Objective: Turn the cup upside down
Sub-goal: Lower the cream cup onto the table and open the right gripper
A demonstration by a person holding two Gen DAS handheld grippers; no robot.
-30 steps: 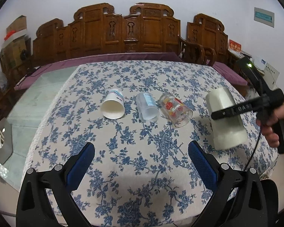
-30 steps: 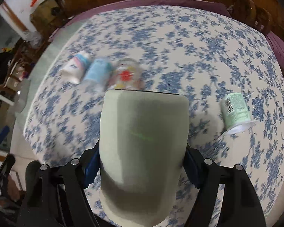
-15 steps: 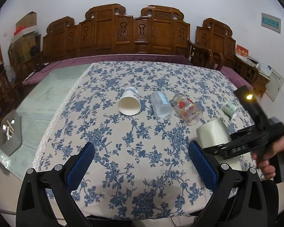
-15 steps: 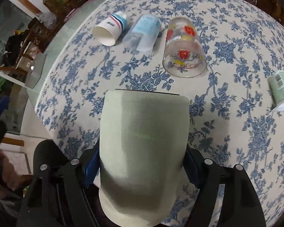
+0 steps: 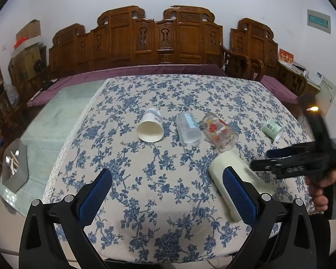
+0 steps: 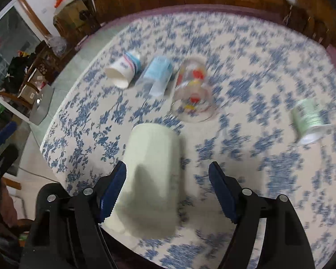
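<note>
A pale cream cup (image 6: 152, 174) stands upside down, wide rim down, near the table's front edge; it also shows in the left wrist view (image 5: 219, 170), partly behind my left finger. My right gripper (image 6: 168, 179) is open, its left pad beside the cup, no grip; in the left wrist view it (image 5: 264, 161) sits just right of the cup. My left gripper (image 5: 165, 192) is open and empty over the front of the table.
Lying on their sides on the blue floral tablecloth (image 5: 168, 98): a white paper cup (image 5: 150, 128), a clear plastic cup (image 5: 188, 129), a printed glass (image 5: 219, 132) and a small green cup (image 5: 273, 129). Carved wooden chairs stand behind.
The right gripper lowered the cream cup onto the table, opened its jaws and let it go. The right wrist view is motion-blurred. The left gripper pulled back slightly.
</note>
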